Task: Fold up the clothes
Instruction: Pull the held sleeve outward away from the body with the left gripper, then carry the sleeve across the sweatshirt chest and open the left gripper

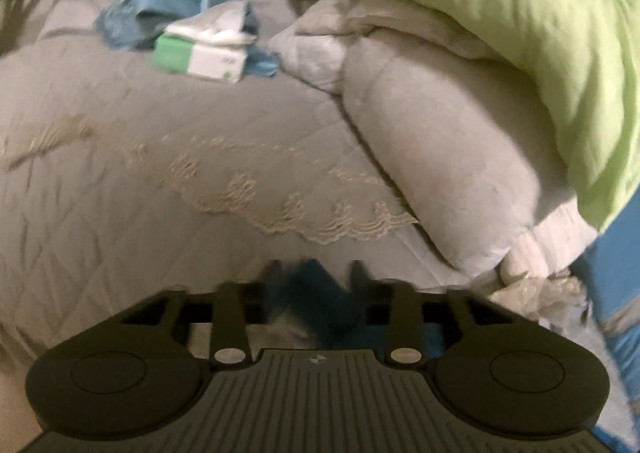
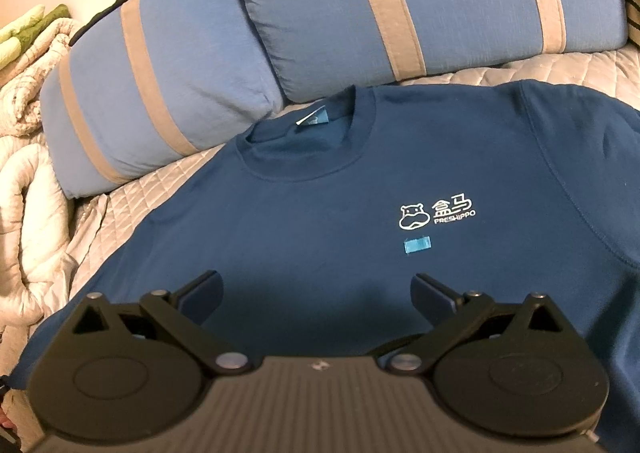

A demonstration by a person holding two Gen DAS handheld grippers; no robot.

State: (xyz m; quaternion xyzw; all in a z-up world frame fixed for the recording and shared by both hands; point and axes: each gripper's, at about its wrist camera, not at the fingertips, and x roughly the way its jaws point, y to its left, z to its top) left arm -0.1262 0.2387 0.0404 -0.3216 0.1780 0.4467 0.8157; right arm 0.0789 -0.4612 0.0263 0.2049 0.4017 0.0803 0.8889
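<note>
A dark blue sweatshirt [image 2: 340,221] with a white hippo logo lies face up on the quilted bed cover [image 2: 560,69], its collar toward the pillows. My right gripper [image 2: 318,295] hovers open over its lower chest, nothing between the fingers. In the left wrist view my left gripper [image 1: 316,277] is shut on a bunched fold of the dark blue sweatshirt fabric [image 1: 316,293], held above the grey bed cover [image 1: 140,173]. Blur hides the exact grip.
Two blue pillows with tan stripes [image 2: 360,25] lean behind the collar. A rolled grey quilt [image 1: 432,157] and a lime green blanket [image 1: 520,33] lie right of the left gripper. A tissue box [image 1: 200,57] and light blue cloth [image 1: 160,9] sit farther away.
</note>
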